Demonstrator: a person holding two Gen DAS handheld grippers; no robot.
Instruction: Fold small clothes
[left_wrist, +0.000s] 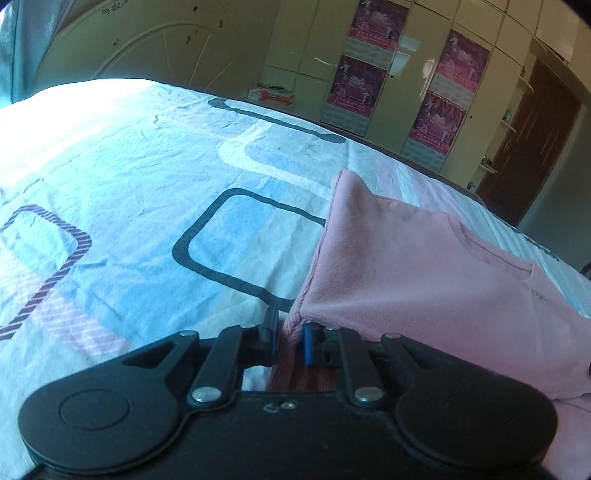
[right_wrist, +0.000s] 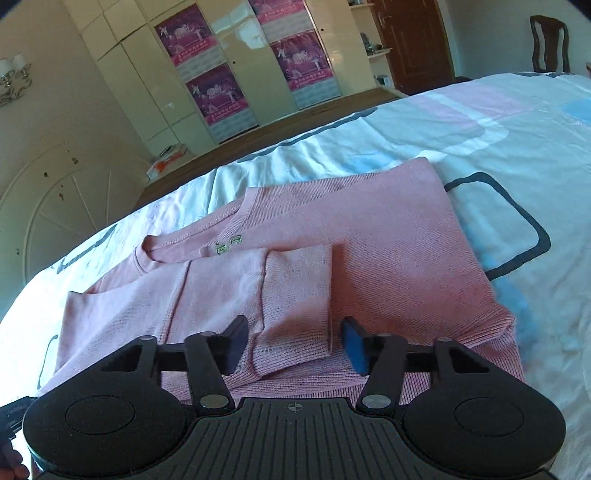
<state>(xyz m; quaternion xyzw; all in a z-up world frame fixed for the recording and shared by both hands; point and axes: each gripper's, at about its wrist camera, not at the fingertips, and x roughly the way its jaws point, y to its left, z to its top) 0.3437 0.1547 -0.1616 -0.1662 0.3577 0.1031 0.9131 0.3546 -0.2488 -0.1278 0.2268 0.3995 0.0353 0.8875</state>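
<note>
1. Knitwear, a small pink sweater (right_wrist: 369, 236), lay spread on the bed (right_wrist: 498, 133), over a pale sheet printed with dark rounded rectangles and blue and pink blocks.
2. In the right wrist view the sweater was partly folded: one sleeve (right_wrist: 295, 295) lay doubled across the chest, its ribbed cuff pointing back toward the camera, and the neckline with a small label sat further off to the left.
3. The right gripper (right_wrist: 293, 345) hung just above the near edge of the sweater with its jaws apart; the sleeve cuff lay between the two pads, but neither pad pressed on it.
4. One of its pads (right_wrist: 355, 345) was blue, the other dark; both stood clear of the knit on either side of the cuff.
5. In the left wrist view the left gripper (left_wrist: 291, 339) had its jaws drawn nearly together and clamped on a ribbed corner of the sweater's edge.
6. From that pinched corner the pink cloth rose and ran away to the right, so most of the garment lay to the right of and beyond the left gripper, with a folded peak standing up from the sheet.
7. Bare sheet filled the space to the left of the left gripper.
8. Beyond the bed stood a cream wardrobe (right_wrist: 147, 74) with purple posters (right_wrist: 218, 92) on its doors and a brown door (right_wrist: 413, 40).
</note>
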